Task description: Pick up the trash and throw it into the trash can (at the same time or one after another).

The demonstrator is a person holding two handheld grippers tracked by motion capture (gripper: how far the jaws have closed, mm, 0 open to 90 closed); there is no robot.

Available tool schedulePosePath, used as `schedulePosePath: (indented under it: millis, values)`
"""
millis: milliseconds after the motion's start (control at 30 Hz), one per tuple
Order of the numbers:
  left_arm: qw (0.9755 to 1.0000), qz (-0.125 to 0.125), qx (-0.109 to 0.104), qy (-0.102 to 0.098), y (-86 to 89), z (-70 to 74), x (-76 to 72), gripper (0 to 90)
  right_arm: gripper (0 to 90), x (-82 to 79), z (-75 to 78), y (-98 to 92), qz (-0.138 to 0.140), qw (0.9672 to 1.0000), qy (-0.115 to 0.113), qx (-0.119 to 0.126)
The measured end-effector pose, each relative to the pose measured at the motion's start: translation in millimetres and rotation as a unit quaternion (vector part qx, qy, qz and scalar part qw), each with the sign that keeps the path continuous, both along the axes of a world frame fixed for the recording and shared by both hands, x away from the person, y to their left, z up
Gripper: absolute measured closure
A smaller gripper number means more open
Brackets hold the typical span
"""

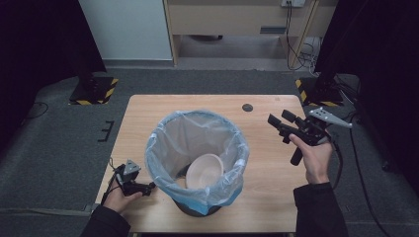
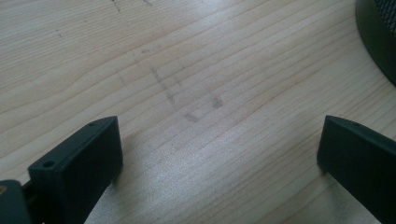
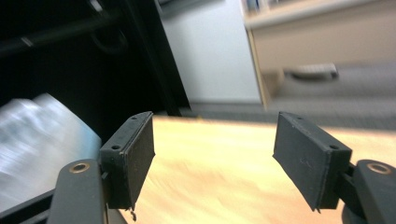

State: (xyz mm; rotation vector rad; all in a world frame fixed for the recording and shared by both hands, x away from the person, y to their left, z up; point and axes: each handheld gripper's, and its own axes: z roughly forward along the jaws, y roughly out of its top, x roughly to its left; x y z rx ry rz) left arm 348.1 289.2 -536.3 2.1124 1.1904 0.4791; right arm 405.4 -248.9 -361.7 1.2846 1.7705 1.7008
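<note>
So the bowl (image 1: 205,171) is sitting inside the bin (image 1: 196,160), down in the blue liner bag (image 1: 170,133), leaning against the near wall. The right gripper (image 1: 282,124) hangs in the air off to the bin's right with its fingers (image 3: 130,156) spread wide and nothing between them. The left gripper (image 1: 143,187) rests low on the counter (image 1: 267,163) just beside the bin's base, fingers (image 2: 81,163) also wide and empty.

What could go wrong, I think: the bag's rim is loose and crinkly, so a finger swinging in from either side could snag it and drag the liner or tip the bin. The bin also stands close to the counter's near edge, so a shove toward the person might slide it off. There's plenty of bare counter behind and to the right; the left gripper has much less room.
</note>
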Motion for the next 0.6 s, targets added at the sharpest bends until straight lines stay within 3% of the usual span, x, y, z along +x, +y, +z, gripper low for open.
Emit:
schedulePosePath:
  millis: [167, 333, 600]
  values:
    - [1.0000, 0.000, 0.000, 0.000, 0.0, 0.0, 0.0, 0.0, 29.4, 15.9, -41.6, -4.4, -0.011, 0.9966, 0.068, -0.044]
    - [1.0000, 0.000, 0.000, 0.000, 0.0, 0.0, 0.0, 0.0, 28.9, 24.1, -74.0, -7.5, -0.018, 0.9909, 0.111, -0.074]
    - [1.0000, 0.000, 0.000, 0.000, 0.0, 0.0, 0.0, 0.0, 26.6, 30.0, -119.5, -20.0, -0.019, 0.9754, 0.181, -0.124]
